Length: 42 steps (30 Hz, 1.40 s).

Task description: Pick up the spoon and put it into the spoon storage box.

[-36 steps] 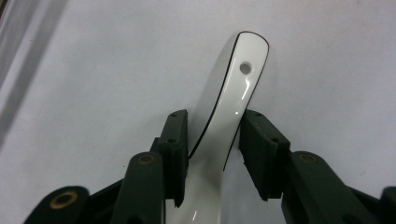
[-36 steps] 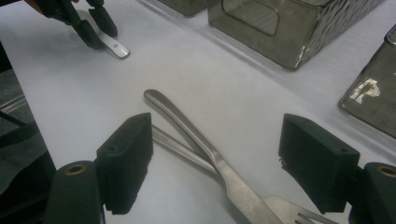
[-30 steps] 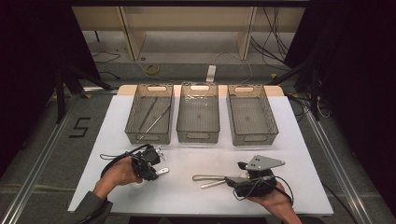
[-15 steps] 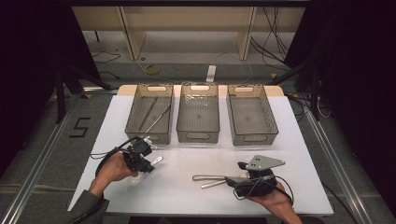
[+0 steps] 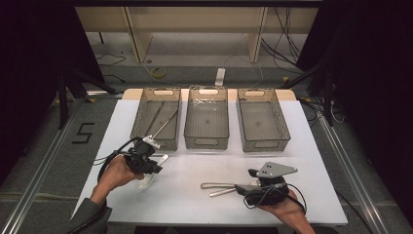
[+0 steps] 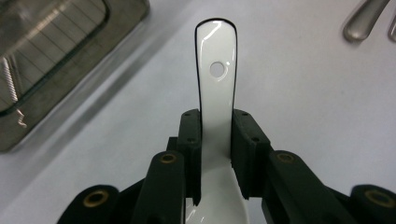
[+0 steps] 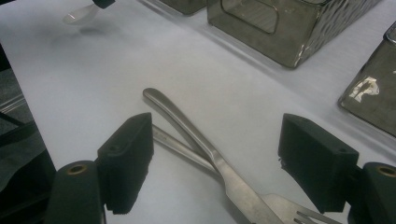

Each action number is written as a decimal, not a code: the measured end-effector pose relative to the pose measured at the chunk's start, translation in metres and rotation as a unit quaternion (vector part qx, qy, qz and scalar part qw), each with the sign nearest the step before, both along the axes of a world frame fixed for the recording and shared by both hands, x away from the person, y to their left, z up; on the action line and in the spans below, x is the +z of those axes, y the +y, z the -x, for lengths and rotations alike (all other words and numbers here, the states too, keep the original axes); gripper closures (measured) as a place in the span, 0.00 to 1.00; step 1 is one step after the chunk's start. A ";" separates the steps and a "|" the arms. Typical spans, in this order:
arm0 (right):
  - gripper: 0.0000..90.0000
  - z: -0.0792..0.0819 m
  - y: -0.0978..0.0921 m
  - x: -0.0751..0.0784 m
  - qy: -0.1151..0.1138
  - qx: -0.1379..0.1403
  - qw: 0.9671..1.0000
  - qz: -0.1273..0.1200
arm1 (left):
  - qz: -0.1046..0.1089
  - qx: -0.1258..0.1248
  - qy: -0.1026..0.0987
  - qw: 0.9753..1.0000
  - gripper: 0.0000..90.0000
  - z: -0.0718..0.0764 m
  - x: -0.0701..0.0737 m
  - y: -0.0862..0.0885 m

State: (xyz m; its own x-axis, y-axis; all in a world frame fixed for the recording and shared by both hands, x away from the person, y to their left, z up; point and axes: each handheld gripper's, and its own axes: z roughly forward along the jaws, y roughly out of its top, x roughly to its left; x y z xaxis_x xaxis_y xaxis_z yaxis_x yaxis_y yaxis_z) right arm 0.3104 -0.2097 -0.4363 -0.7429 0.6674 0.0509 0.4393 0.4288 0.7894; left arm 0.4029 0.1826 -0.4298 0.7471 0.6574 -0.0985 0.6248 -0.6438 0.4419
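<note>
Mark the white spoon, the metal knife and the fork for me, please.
white spoon (image 6: 215, 93): left gripper view, on its handle just above the shut jaws.
metal knife (image 7: 187, 125): right gripper view, on its handle between the open jaws.
fork (image 7: 285, 207): right gripper view, on its neck beside the tines.

A glossy white ceramic spoon (image 6: 215, 84), with a small round hole near its handle end, sits at frame centre, handle pointing up. A metal knife (image 7: 205, 149) lies crossed over a fork (image 7: 280, 207) at lower centre.
</note>
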 end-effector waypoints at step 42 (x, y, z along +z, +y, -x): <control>0.31 -0.001 -0.002 0.000 0.001 -0.009 1.000 -0.007 | 0.125 0.036 -0.101 0.986 0.83 -0.065 0.084 -0.043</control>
State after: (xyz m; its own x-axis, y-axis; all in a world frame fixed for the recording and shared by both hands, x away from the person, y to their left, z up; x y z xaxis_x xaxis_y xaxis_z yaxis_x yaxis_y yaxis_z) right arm 0.3115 -0.2115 -0.4358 -0.7313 0.6793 0.0609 0.4474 0.4105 0.7945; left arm 0.4679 0.1399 -0.3462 0.7197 0.6842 -0.1179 0.5479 -0.4554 0.7017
